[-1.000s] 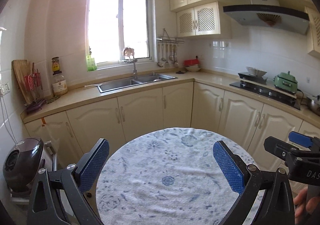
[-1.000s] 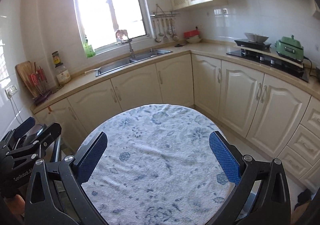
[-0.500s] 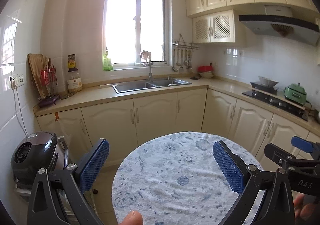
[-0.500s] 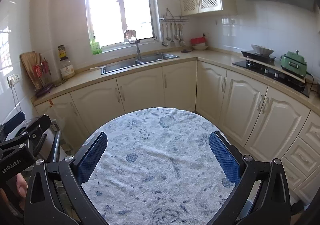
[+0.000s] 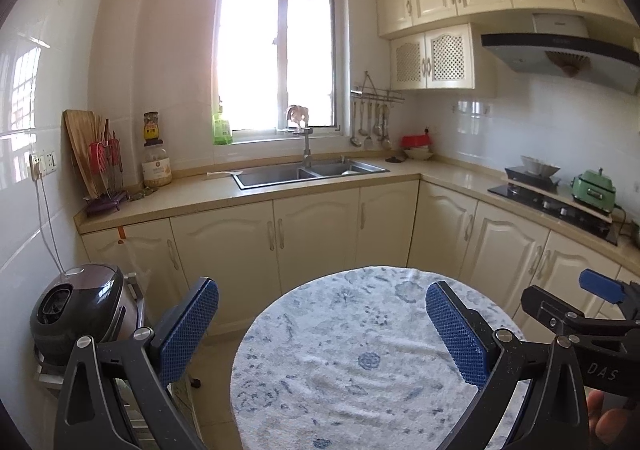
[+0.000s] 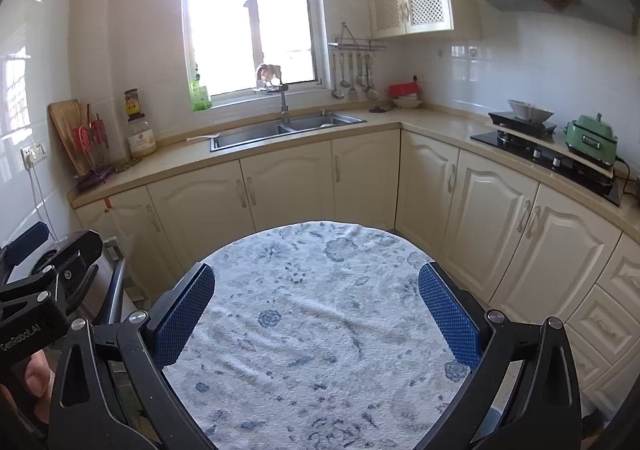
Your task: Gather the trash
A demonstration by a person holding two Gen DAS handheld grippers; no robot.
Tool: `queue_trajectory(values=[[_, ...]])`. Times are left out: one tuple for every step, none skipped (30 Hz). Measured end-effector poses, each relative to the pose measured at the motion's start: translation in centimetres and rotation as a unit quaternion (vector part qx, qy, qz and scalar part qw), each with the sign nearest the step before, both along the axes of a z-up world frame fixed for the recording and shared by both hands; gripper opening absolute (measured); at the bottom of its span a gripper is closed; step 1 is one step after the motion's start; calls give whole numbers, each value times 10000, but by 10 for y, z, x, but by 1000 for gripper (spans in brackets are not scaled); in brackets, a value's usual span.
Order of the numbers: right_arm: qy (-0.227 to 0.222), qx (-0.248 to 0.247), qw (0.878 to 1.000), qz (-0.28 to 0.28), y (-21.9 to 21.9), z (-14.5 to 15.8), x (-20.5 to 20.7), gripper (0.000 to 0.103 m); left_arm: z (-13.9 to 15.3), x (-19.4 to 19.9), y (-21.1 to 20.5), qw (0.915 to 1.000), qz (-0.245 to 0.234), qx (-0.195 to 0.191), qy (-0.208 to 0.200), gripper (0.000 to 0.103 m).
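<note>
My left gripper [image 5: 322, 324] is open and empty, held above a round table [image 5: 352, 362] covered with a white and blue floral cloth. My right gripper [image 6: 316, 306] is open and empty above the same table [image 6: 320, 314]. Each gripper shows at the edge of the other's view: the right one in the left wrist view [image 5: 580, 330], the left one in the right wrist view [image 6: 36, 290]. No trash shows on the cloth or elsewhere in either view.
Cream cabinets [image 5: 312, 230] run along the back and right. The counter holds a steel sink [image 5: 308, 172], a jar [image 5: 157, 170], a cutting board [image 5: 82, 146], a stove [image 5: 548, 194] and a green pot [image 5: 594, 190]. A dark cooker [image 5: 76, 314] stands at left.
Both grippers have tilted upward and drawn back a little, so more wall and upper cabinets show and the table sits lower in view. The jaws stayed open.
</note>
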State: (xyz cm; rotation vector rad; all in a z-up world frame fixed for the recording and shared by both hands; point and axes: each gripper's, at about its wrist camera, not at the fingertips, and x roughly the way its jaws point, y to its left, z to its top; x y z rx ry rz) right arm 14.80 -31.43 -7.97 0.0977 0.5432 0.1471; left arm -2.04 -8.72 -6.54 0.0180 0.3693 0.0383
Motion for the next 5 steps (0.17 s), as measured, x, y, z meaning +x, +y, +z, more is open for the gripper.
queue_trajectory(values=[[0, 10, 10000, 17, 0, 0, 0, 103, -2, -2, -1, 10000, -17, -7, -16, 102], [2, 21, 10000, 36, 1, 0, 0, 103, -1, -2, 0, 10000, -35, -19, -46, 102], [7, 20, 10000, 47, 1, -1, 1, 103, -3, -4, 0, 10000, -47, -33, -75, 102], [7, 16, 10000, 54, 2, -1, 1, 103, -4, -5, 0, 9999, -52, -51, -98, 102], [8, 21, 10000, 67, 2, -1, 1, 103, -4, -5, 1, 9999, -82, -68, -104, 102]])
